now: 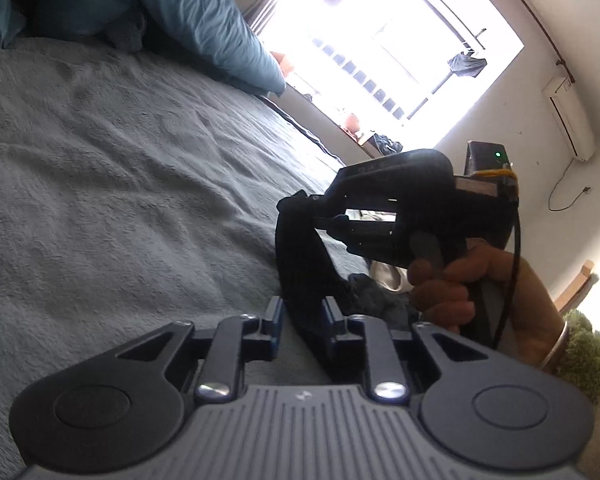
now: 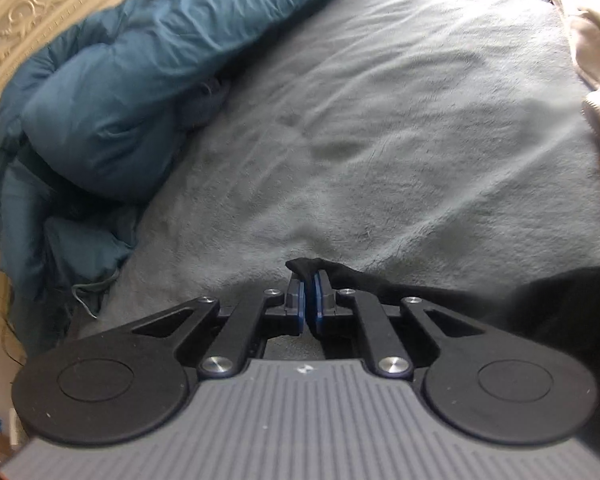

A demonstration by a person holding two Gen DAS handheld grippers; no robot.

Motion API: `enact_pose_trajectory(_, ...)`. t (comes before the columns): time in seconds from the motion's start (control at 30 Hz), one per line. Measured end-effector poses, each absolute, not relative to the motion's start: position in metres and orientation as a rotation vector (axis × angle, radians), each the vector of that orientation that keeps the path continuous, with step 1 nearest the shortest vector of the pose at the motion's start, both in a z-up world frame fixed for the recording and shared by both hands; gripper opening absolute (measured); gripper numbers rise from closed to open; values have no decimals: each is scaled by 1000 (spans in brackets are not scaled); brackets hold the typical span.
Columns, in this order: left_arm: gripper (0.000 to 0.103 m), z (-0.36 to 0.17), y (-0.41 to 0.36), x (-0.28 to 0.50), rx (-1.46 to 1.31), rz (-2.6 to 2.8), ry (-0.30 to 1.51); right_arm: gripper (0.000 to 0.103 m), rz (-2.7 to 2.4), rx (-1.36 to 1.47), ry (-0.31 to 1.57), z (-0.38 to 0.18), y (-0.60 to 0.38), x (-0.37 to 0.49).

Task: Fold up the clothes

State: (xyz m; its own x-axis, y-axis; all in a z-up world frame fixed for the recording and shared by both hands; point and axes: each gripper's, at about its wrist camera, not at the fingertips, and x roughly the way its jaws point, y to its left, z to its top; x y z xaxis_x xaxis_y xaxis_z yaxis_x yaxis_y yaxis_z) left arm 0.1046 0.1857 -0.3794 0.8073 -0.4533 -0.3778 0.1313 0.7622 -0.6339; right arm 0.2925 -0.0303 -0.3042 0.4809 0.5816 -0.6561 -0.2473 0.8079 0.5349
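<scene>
A black garment [image 1: 300, 264] hangs as a narrow strip over the grey bed blanket [image 1: 100, 160]. In the left wrist view my right gripper [image 1: 300, 204], held by a hand [image 1: 444, 288], pinches the strip's upper end. The strip drops between the fingers of my left gripper [image 1: 303, 312], which stand a little apart, with blanket showing beside the cloth. In the right wrist view my right gripper [image 2: 309, 280] is shut on a corner of the black garment [image 2: 540, 300], which trails off to the right over the blanket [image 2: 380, 120].
A rumpled teal duvet [image 2: 112, 92] lies along the carved headboard [image 2: 40, 12] and shows as the teal duvet [image 1: 204, 12] at the top left. A beige garment [image 2: 596, 60] lies at the right. More crumpled clothes [image 1: 376, 292] sit behind the strip. A bright window [image 1: 380, 40] faces the bed.
</scene>
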Motion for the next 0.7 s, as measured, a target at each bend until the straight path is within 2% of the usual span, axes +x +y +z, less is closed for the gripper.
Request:
enact_pose_trajectory(0.1,22,-388,188,110,-646,-330,571,12,559,452,1000,-310,-23,300)
enact_pose_trajectory(0.13,22,-389,188,111,-655,-333,577,18,573,467,1004,-309,-24,300)
enact_pose_trajectory(0.17,22,-390,188,111,-658,-338,573,29,582,469,988,-305,-27,297)
enact_pose_trajectory(0.27,22,-384,184,105,-617,-352,534,42,588,455,891,-281,-48,279)
enact_pose_trajectory(0.37,28,-366,162,91,-474,-399,487,45,564,465,844,-262,-79,260)
enact_pose_trajectory(0.47,43,-346,128,76,-296,-441,440,45,546,457,853,-254,-106,246)
enact_pose_trajectory(0.5,46,-342,116,74,-241,-447,437,45,523,429,885,-257,-113,242)
enact_pose_trajectory(0.7,44,-347,69,86,-69,-409,514,45,455,384,1054,-295,-130,218)
